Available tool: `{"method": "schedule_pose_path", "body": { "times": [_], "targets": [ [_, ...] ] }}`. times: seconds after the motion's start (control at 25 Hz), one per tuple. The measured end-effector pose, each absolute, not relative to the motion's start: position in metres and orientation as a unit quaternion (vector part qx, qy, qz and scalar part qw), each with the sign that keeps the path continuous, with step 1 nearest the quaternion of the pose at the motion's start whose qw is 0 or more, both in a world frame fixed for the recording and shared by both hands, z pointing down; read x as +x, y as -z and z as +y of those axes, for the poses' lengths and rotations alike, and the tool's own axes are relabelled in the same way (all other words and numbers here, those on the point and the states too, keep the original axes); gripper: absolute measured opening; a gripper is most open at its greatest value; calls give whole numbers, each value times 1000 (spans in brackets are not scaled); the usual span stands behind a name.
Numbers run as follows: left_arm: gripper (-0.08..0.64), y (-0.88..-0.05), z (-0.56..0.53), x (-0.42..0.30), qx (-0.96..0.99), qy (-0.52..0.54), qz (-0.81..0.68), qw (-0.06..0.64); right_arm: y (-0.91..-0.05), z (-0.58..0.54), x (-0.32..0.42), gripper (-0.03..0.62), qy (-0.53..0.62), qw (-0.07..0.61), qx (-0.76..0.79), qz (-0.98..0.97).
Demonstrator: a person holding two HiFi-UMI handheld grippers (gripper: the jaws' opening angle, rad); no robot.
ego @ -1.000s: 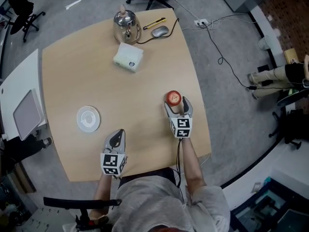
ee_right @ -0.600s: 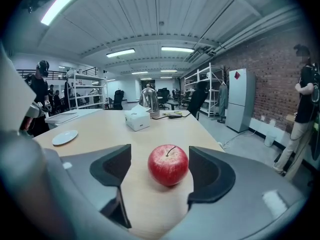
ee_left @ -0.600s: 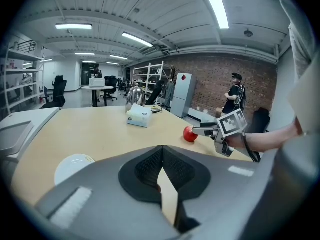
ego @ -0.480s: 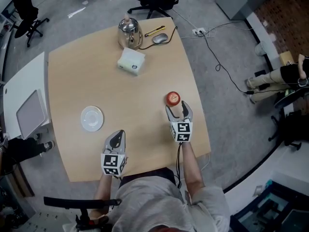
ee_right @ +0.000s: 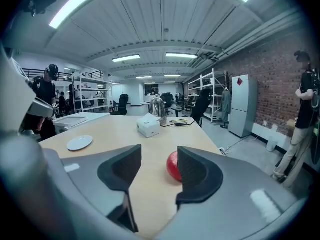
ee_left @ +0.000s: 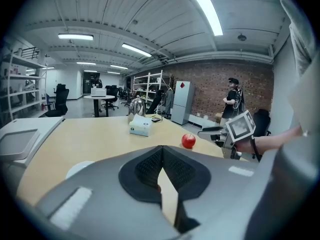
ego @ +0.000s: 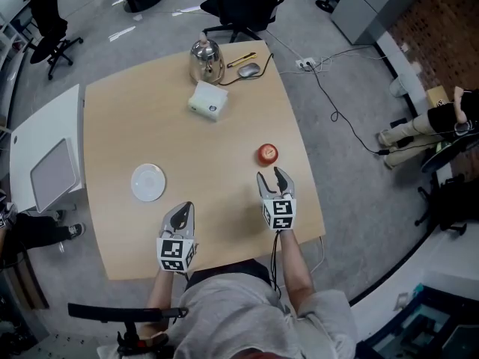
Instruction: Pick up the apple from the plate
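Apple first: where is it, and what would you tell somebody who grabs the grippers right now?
Left gripper: shut, empty.
Right gripper: open, jaws just been closing on nothing.
Round red apple: on the light wooden table, just beyond the right gripper, untouched.
Small white plate: empty, well to the apple's left.
Done: apple off the plate.
Left: probably grip and lift it.

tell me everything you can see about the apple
The apple is small, round, glossy red, with a short stem pointing up. It sits upright on the bare wooden table, toward its right edge, far from the white plate. Nothing but the table touches it: the right hand-held gripper stands just short of it, jaws apart, having just been closing on nothing.
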State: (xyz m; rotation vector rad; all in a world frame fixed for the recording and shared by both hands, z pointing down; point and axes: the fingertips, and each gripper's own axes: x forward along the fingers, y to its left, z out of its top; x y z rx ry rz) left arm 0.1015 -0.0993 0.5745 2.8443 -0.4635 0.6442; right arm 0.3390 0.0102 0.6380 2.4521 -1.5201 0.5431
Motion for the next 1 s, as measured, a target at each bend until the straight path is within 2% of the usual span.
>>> {"method": "schedule_pose_path", "body": {
  "times": [0.64, 1.0],
  "targets": [
    [20, -542, -90, 46, 965, -175, -178, 80, -592, 36, 269, 64, -151, 97, 830, -528],
    [20, -526, -80, 22, 969, -152, -180, 69, -574, 64, 235, 28, -142, 85, 838, -520]
  ]
}}
